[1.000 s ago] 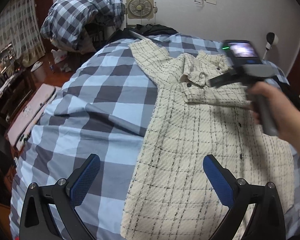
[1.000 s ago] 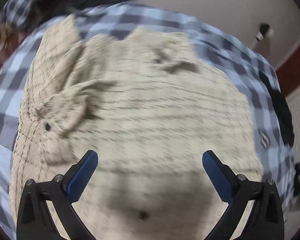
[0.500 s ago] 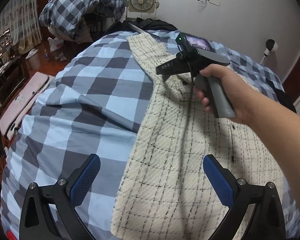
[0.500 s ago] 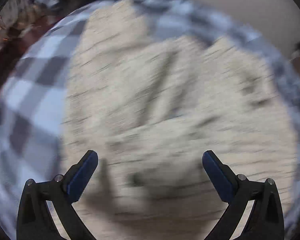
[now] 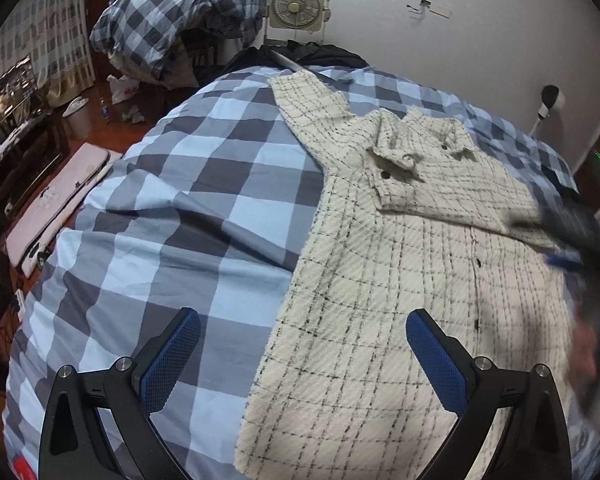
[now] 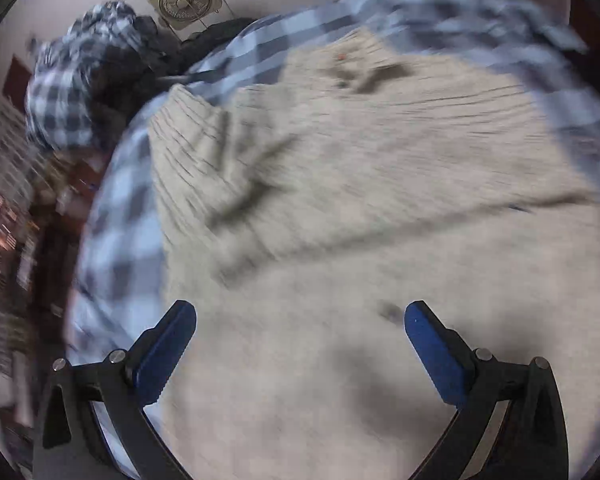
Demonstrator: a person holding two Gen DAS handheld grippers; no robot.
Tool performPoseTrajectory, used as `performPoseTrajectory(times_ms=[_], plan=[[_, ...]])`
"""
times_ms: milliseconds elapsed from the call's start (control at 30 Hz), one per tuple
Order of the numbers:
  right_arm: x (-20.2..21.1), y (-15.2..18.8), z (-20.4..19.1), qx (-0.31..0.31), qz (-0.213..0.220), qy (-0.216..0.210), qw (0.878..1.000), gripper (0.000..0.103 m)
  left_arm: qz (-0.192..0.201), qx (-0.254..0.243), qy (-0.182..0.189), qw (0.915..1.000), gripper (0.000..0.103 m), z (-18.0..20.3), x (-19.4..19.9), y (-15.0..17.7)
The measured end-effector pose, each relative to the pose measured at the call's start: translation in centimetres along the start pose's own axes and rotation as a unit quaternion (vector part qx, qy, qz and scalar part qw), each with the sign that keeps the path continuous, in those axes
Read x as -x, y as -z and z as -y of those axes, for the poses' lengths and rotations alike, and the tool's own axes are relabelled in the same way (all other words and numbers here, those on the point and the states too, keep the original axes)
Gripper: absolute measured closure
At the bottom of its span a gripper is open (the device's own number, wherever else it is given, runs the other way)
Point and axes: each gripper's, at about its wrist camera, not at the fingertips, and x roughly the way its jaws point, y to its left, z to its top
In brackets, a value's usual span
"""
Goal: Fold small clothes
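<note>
Open bedspread (image 5: 204, 216) left of jacket (image 5: 400, 280)

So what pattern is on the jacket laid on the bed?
Cream with a thin black windowpane check and dark buttons; the jacket shows sharpest in the left wrist view.

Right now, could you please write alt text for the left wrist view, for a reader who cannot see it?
A cream plaid shirt lies spread, buttons up, on a bed with a blue checked cover, one sleeve folded across its chest. The open left gripper hovers over the shirt's near edge, holding nothing. A blurred hand with the right gripper enters from the right.
</note>
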Motion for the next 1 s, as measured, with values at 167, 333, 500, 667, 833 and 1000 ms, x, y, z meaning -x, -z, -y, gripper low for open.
performPoseTrajectory(times_ms=[167,333,500,667,833,1000], plan=[[4.8,6.8,1.7,0.032,0.001,0.053,0.998,0.001,-0.004,-0.031,0.001,0.9995,0.0,1.0,-0.3,0.3],[2.7,9.2,1.3,0.054,-0.022,0.043,0.997,0.001,-0.032,-0.046,0.012,0.9984,0.0,1.7,-1.1,0.9],[2.4,8.4,0.4,0.079,-0.01,0.043,0.996,0.001,-0.065,-0.047,0.056,0.9952,0.0,1.4,-2.2,-1.2],[2.2,7.5,0.9,0.066,-0.014,0.029,0.997,0.001,-0.068,-0.073,0.044,0.9941,0.0,0.7,-6.0,-7.7],[1.9,9.0,2.6,0.033,-0.049,0.001,0.998,0.001,-0.085,-0.044,0.042,0.9945,0.0,-1.3,-12.6,-14.7],[2.0,9.4,2.2,0.033,-0.05,0.019,0.998,0.001,-0.08,0.006,0.019,0.9966,0.0,-4.3,-19.5,-20.0]])
